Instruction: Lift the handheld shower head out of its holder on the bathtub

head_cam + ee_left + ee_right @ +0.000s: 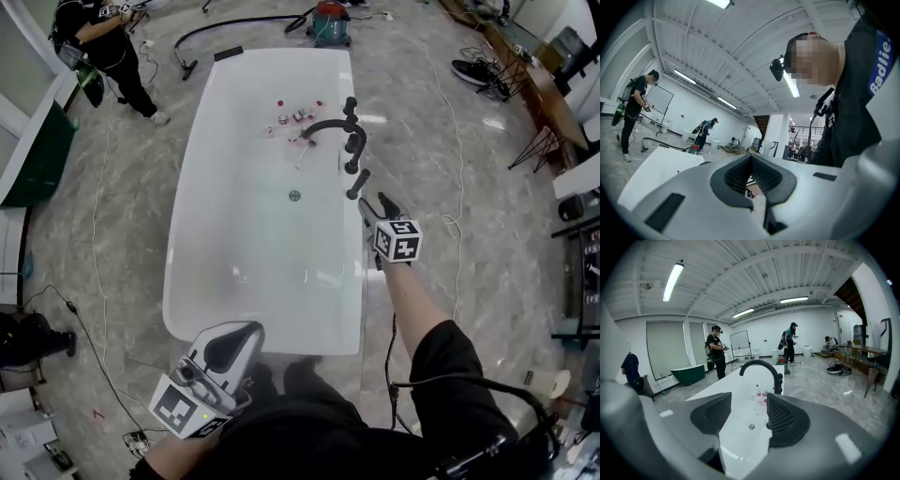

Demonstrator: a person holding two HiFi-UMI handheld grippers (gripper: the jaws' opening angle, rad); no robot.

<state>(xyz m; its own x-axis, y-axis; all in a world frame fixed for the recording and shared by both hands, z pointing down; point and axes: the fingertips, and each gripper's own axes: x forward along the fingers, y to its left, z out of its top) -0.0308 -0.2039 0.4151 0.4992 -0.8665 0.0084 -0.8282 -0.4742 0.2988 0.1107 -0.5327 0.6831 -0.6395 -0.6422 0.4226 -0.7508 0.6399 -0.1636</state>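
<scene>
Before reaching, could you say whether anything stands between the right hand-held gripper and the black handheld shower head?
Nothing visible; the open right hand-held gripper is just short of the black handheld shower head.

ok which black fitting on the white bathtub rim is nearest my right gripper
The slanted black stick-shaped fitting at the row's near end, just before the right gripper; others stand farther off.

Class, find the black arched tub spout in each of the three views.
Head view: the black arched spout is upper centre, on the tub's right rim.
Left gripper view: not made out.
Right gripper view: centre, arching over the tub.
Shared landmark: the white bathtub.
</scene>
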